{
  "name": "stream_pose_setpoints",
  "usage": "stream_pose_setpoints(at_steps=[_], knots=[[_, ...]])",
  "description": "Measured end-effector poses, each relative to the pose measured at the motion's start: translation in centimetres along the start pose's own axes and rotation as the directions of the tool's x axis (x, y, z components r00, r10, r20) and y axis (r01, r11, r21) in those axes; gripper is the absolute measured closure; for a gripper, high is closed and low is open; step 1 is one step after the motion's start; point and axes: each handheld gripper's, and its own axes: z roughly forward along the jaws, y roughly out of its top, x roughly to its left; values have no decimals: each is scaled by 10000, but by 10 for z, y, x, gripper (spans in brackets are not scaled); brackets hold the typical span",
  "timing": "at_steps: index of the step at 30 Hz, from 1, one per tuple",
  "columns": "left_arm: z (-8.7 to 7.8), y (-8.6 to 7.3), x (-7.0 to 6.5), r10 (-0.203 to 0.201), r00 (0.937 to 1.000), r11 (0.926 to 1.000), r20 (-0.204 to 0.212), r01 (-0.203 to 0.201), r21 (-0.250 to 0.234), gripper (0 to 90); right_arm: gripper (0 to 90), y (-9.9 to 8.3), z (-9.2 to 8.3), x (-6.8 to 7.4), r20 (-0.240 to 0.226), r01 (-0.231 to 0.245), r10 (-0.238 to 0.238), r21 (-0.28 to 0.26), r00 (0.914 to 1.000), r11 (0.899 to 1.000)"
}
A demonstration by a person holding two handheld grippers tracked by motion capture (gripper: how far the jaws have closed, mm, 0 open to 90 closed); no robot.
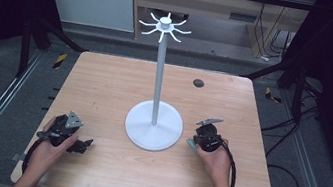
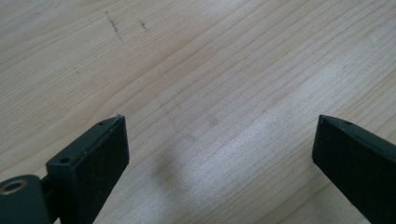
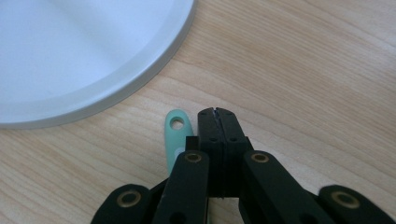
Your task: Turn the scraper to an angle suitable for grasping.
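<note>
A: Right gripper [image 3: 218,112] – status?
B: Jaws closed, pads pressed flat together, nothing visible between them. It sits low over the counter [image 1: 106,79], just off the edge of the white stand base [image 1: 153,125].

A: And the green thing?
B: Small mint-green tag [image 3: 177,135] w/ a hole at its rounded end. Lies flat on the counter just beside the closed jaws, on their left in the right gripper view. Its lower part runs under the gripper body, so can't tell how it ends. Hole end points toward the base rim, near it but apart. In the high view a bit of green shows at the left of the right gripper [image 1: 209,133].

A: Is the tag gripped?
B: Not by the pads – it's beside them, not between.

A: Left gripper [image 2: 219,140]?
B: Jaws wide open, bare wood between them, nothing held. In the high view it rests near the counter's front left, well apart from the stand.

A: The stand?
B: Upright, mid-counter; thin pole, ring of white hooks [image 1: 165,26] on top.
</note>
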Motion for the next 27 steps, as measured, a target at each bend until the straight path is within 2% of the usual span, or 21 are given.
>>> stream_pose_setpoints(at_steps=[4, 5, 7, 9, 11, 20, 22, 27], knots=[[0, 0, 0, 48, 10000, 10000, 15, -48, 8, 36, 900, 0, 0, 1, -104, 102, -101, 44, 9999, 9999], [0, 0, 0, 48, 10000, 10000, 15, -48, 8, 36, 900, -1, -1, 2, -334, 52, -51, 29, 9994, 10000], [0, 0, 0, 41, 10000, 10000, 16, -41, 31, 35, 900, -1, -1, 3, -375, 151, -150, 16, 9992, 9999], [1, 0, 0, 61, 10000, 10000, 37, -61, 50, 36, 900, -2, -2, 6, -729, 265, -261, 54, 9970, 9996], [1, 0, -1, 66, 10000, 10000, 35, -67, 39, 36, 900, -2, -3, 9, -880, 410, -401, 91, 9953, 9991], [0, -1, 0, 26, 10000, 10000, 9, -26, 52, 36, 900, 4, -13, 13, -800, 651, -654, -61, 9946, 9979], [0, -1, 0, 23, 10000, 10000, 7, -23, 52, 35, 895, 7, -18, 16, -842, 674, -673, -12, 9942, 9977], [0, -1, 0, 29, 10000, 10000, 26, -29, 50, 35, 834, 15, -22, 22, -694, 1152, -1127, 330, 9912, 9928]])
